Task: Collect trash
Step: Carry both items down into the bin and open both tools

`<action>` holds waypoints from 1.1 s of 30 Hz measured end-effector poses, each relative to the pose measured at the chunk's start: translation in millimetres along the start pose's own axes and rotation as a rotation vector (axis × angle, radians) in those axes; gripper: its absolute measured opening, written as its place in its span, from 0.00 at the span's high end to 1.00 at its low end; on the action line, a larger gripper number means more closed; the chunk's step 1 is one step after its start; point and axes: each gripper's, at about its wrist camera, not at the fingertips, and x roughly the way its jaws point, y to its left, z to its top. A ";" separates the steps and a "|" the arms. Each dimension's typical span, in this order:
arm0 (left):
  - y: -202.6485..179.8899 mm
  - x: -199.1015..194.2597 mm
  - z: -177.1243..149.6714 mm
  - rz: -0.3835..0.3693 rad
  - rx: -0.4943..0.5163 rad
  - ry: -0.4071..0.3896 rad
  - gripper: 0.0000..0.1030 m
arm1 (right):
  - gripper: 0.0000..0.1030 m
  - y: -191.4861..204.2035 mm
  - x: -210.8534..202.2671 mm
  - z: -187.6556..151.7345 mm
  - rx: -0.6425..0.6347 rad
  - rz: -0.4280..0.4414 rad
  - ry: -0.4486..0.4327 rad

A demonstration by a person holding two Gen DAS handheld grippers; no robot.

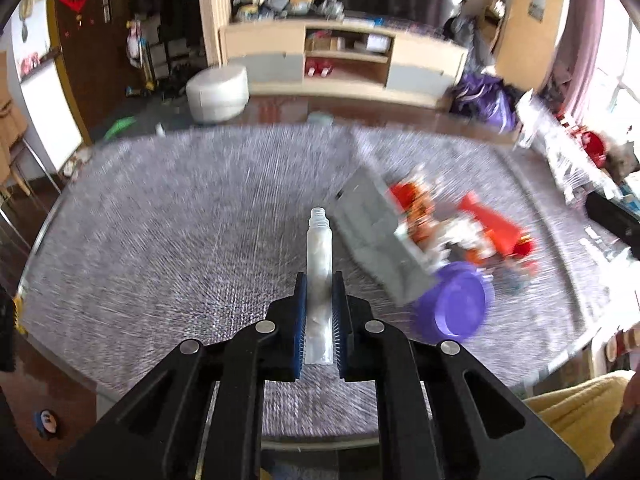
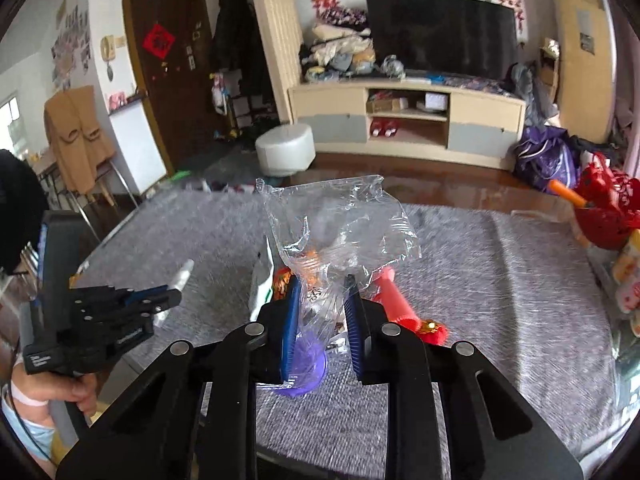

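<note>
Taking the purple bowl (image 1: 454, 306) on the grey-covered bench (image 1: 180, 220) as the landmark, the scene runs left to right as follows.

Well to the left of the bowl, the left gripper (image 1: 319, 280) has its jaws closed on a slim clear plastic tube (image 1: 319, 264), which stands out forward between the blue pads with its open threaded neck pointing away; the tube is held above the bench cover, clear of the pile. In the right wrist view the same gripper (image 2: 170, 294) shows from the side at the left edge, carried by a hand (image 2: 76, 394), with the whitish tube (image 2: 182, 276) poking out of its tip.

Just left of the bowl and touching it lies a grey flattened carton (image 1: 376, 236), tilted, its lower corner over the bowl's rim.

Behind and to the right of the bowl sits a blurred heap of red and orange wrappers (image 1: 472, 224).

Over the bowl in the right wrist view, the right gripper (image 2: 322, 284) has its jaws closed on a crumpled clear plastic bag (image 2: 340, 220); the bag billows up and forward from the pads, and the bowl (image 2: 308, 364) shows through beneath it. Just right of the bowl there lies a red tube-shaped item (image 2: 396, 300) with a gold-tipped end.
</note>
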 end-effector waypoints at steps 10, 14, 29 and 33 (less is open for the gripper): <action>-32.9 -91.7 -33.0 -0.097 0.056 -0.093 0.89 | 0.77 0.2 -72.6 -37.8 0.049 0.027 -0.005; -41.4 -105.1 -64.8 -0.116 0.071 -0.082 0.89 | 0.77 -3.4 -84.9 -64.5 0.082 0.062 0.045; -60.2 -71.6 -190.6 -0.206 0.081 0.135 0.89 | 0.77 30.2 -62.6 -199.2 0.098 0.131 0.335; -61.0 -45.6 -215.0 -0.212 0.060 0.223 0.89 | 0.77 27.7 -38.8 -222.5 0.123 0.118 0.413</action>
